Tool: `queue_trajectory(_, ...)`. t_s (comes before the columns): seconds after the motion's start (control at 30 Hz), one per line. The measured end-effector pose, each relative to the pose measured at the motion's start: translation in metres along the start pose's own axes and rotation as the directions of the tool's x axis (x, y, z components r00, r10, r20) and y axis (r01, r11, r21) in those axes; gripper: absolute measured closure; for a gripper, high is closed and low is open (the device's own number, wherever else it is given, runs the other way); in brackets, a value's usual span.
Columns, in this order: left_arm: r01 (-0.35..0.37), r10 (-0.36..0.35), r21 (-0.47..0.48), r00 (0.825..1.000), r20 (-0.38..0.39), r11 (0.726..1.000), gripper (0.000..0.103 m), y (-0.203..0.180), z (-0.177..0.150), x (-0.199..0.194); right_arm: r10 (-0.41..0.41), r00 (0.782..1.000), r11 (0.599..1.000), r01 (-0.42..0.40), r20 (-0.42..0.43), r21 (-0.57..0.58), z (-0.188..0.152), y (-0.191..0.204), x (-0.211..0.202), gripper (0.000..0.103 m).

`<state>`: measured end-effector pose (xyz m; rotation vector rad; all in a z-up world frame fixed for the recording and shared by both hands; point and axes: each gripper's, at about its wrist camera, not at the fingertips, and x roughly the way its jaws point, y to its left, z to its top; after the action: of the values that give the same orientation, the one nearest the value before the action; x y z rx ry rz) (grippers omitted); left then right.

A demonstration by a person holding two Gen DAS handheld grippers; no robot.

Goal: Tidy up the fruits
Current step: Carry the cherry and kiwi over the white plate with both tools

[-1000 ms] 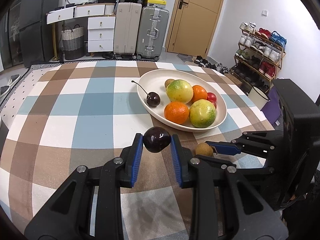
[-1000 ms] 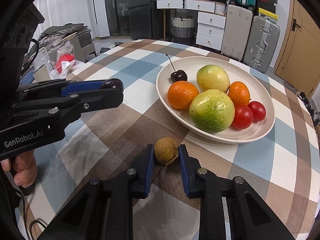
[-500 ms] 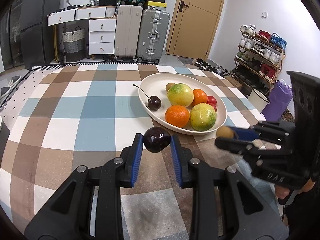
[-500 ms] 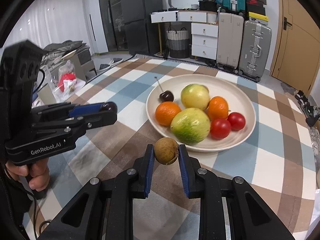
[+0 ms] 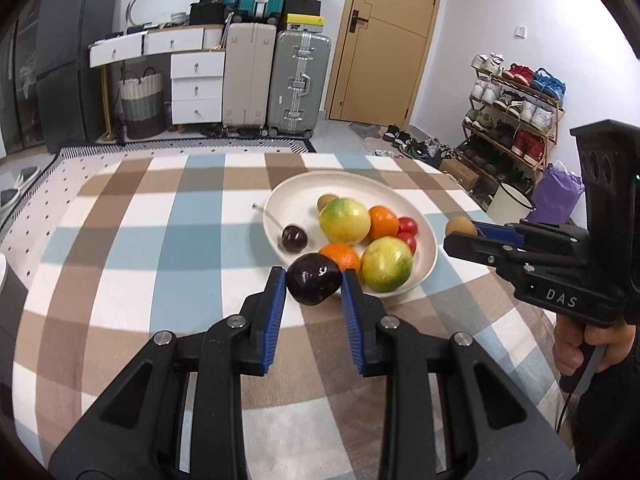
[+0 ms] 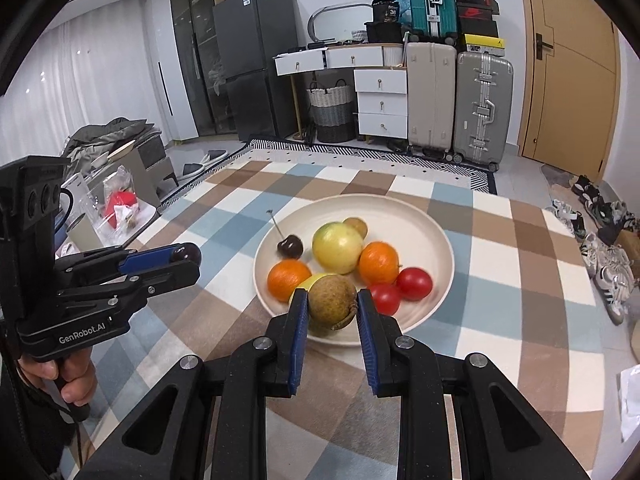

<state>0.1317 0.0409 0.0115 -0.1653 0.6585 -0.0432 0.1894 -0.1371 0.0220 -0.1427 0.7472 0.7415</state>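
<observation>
— Where is the dark cherry [image 5: 314, 284] held?

— It is clamped between the blue pads of the left gripper [image 5: 314, 286], raised above the checked tablecloth [image 5: 132, 248], just short of the near rim of the white plate [image 5: 430, 240]. The gripper is levelled forward, fingers pointed at the plate.

— And the brown longan [image 6: 332, 301]?

— It is pinched by the right gripper [image 6: 333, 304], lifted over the plate's near edge. From the left wrist view, that gripper is seen reaching in sideways from the table's right edge, its handle gripped by a hand [image 5: 580, 344] low at the right.

— What is lying on the plate?

— A stemmed cherry [image 6: 289, 246] at the left side, two oranges [image 6: 289, 279], a large yellow-green fruit [image 6: 337, 246], two red tomatoes [image 6: 414, 283] at the right side, and another small brown fruit [image 6: 356, 225] at the far side. A second green fruit [image 5: 386, 264] is shown by the left wrist view at the near rim.
</observation>
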Motion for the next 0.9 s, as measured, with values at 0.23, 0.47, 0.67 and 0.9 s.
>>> queue_trajectory(0.23, 0.004, -0.004, 0.024, 1.0, 0.015, 1.0, 0.078, -0.01, 0.024, 0.002, 0.001, 1.0, 1.0, -0.001, 0.023, 0.005, 0.022, -0.011, -0.008, 0.079)
queue_trajectory(0.47, -0.002, 0.001, 0.044, 1.0, 0.03, 0.999, 0.078, -0.018, 0.047, 0.009, -0.007, 0.999, 0.999, 0.006, 0.032, 0.037, 0.037, -0.028, -0.008, 0.079)
queue_trajectory(0.67, 0.005, -0.006, 0.042, 1.0, 0.027, 0.999, 0.078, -0.016, 0.06, 0.027, -0.012, 1.0, 0.999, 0.011, 0.021, 0.044, 0.048, -0.037, 0.0, 0.079)
queue_trajectory(0.9, 0.001, -0.001, 0.018, 1.0, -0.007, 1.0, 0.078, -0.004, 0.068, 0.058, -0.001, 1.0, 0.997, 0.001, 0.004, 0.078, 0.052, -0.047, 0.02, 0.079)
